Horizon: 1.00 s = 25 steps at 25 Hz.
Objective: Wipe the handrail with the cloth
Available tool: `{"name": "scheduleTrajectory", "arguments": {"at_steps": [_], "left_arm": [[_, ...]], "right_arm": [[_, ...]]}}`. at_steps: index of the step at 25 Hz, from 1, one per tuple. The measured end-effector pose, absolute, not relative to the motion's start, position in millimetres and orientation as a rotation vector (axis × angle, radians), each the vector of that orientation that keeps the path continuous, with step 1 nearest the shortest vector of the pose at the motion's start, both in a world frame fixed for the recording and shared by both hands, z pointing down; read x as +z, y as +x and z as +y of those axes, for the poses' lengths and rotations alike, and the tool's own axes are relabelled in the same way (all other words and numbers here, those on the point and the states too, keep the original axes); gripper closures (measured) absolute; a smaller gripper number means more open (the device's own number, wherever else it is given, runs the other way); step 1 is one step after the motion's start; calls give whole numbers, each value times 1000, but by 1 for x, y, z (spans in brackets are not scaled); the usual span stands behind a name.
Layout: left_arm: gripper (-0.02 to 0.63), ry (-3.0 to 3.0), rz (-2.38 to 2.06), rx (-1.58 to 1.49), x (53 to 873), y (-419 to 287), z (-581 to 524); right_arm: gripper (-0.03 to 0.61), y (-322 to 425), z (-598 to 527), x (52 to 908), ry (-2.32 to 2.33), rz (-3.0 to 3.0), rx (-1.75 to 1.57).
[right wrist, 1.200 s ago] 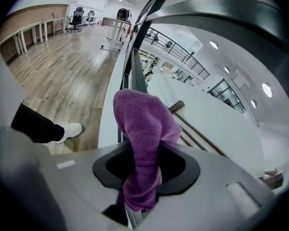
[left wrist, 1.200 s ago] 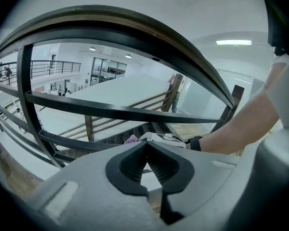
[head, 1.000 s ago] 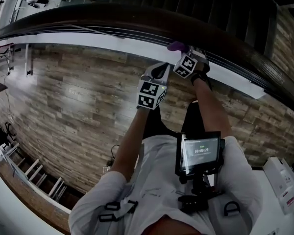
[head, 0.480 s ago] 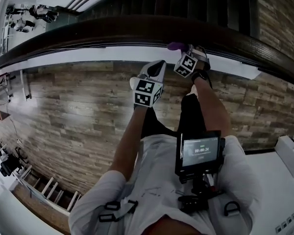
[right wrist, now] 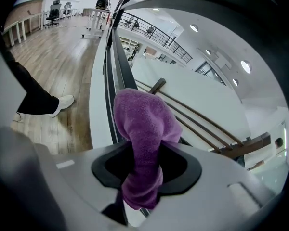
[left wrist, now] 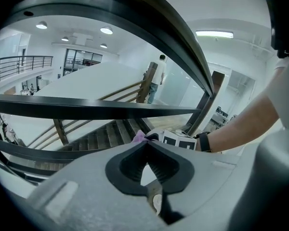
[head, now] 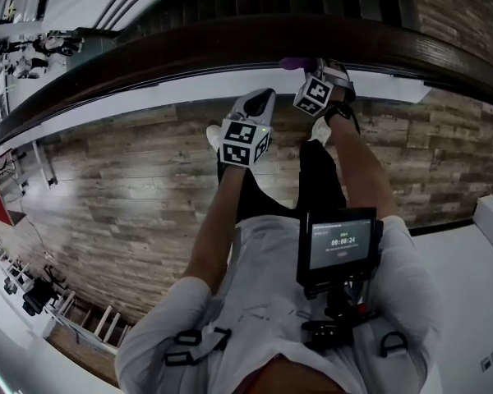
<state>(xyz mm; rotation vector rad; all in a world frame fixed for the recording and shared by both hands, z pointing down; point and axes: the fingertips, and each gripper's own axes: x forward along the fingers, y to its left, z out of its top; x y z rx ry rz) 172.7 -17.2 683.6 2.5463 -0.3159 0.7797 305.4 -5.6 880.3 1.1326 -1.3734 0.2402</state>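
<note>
Right gripper (right wrist: 145,150): jaws narrowly apart and have just been opening, with the pads pinching the purple cloth (right wrist: 142,124). The cloth bulges past the tips and lies on the dark handrail (head: 189,46). Left gripper (left wrist: 147,143): jaws closed tip to tip, nothing between them, just short of the rail beside the right one. Both forearms reach forward, and the right gripper is tilted steeply down.

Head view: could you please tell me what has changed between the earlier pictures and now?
The person has moved along the handrail, taking both grippers along, so rail and floor have swung round in the view. The right gripper has just been opening its jaws slightly, with the cloth still between them. Unchanged: the cloth stays at the rail, and the left gripper stays shut and empty.
</note>
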Motion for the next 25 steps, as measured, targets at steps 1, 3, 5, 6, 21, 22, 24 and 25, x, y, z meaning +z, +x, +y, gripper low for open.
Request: {"name": "scheduleTrajectory", "arguments": {"at_steps": [1, 3, 5, 6, 21, 22, 24, 25], "left_arm": [[614, 2548, -305, 785, 685, 179, -15], [614, 2553, -285, 790, 687, 193, -11], [614, 2561, -260, 791, 686, 204, -4], [614, 2566, -245, 793, 685, 208, 0], [614, 2580, -78, 848, 701, 282, 61], [614, 2583, -67, 850, 702, 286, 65], [614, 2588, -48, 857, 705, 299, 74], [614, 2590, -41, 860, 708, 307, 81]], "right_arm": [[448, 311, -3, 881, 1134, -1373, 245], [447, 325, 1, 882, 1133, -1368, 244], [446, 337, 6, 881, 1124, -1360, 233], [445, 341, 10, 880, 1120, -1355, 229], [428, 430, 81, 881, 1242, -1286, 283], [428, 436, 86, 881, 1251, -1279, 292], [428, 451, 100, 884, 1262, -1263, 308], [428, 462, 110, 885, 1266, -1254, 314]]}}
